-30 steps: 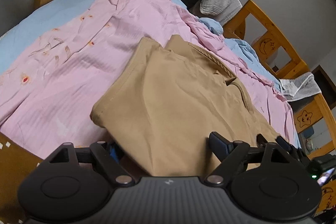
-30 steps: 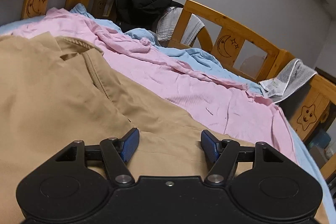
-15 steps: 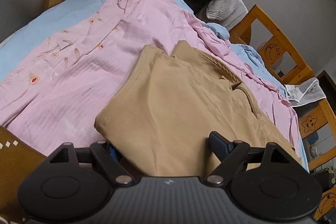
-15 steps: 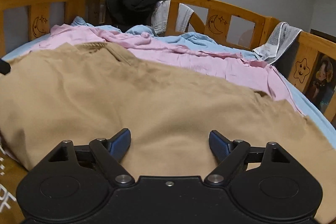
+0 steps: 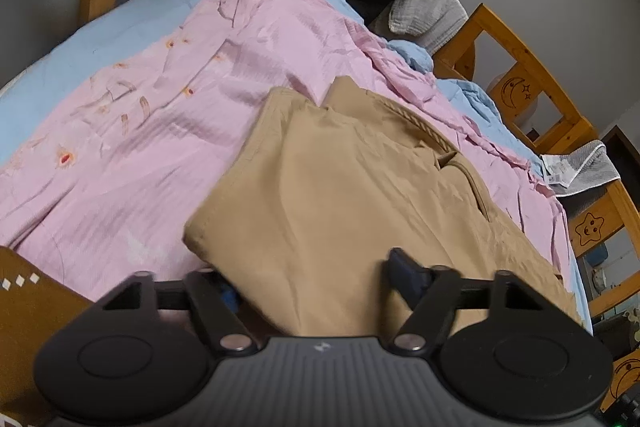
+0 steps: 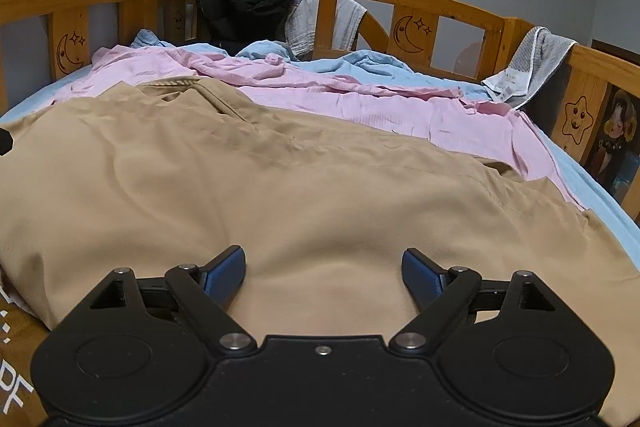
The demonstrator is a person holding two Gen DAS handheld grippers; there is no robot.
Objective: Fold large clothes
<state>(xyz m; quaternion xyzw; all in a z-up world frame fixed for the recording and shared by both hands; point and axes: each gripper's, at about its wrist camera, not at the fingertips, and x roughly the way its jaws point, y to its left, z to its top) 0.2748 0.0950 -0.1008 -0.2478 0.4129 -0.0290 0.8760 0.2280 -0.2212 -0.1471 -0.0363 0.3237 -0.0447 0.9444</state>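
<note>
Wooden rails [image 6: 412, 3] carved with moons and stars ring the bed, whose pink sheet [image 5: 168, 115] lies over a blue one [image 6: 372, 63]. On the pink sheet rest the tan trousers [image 5: 340, 211], spread flat across the near side. At their left end, the left tongs [image 5: 312, 285] are closing with the trousers' near edge between the tips. Further right, the right tongs [image 6: 322, 267] are opening wide above the tan cloth, gripping nothing.
</note>
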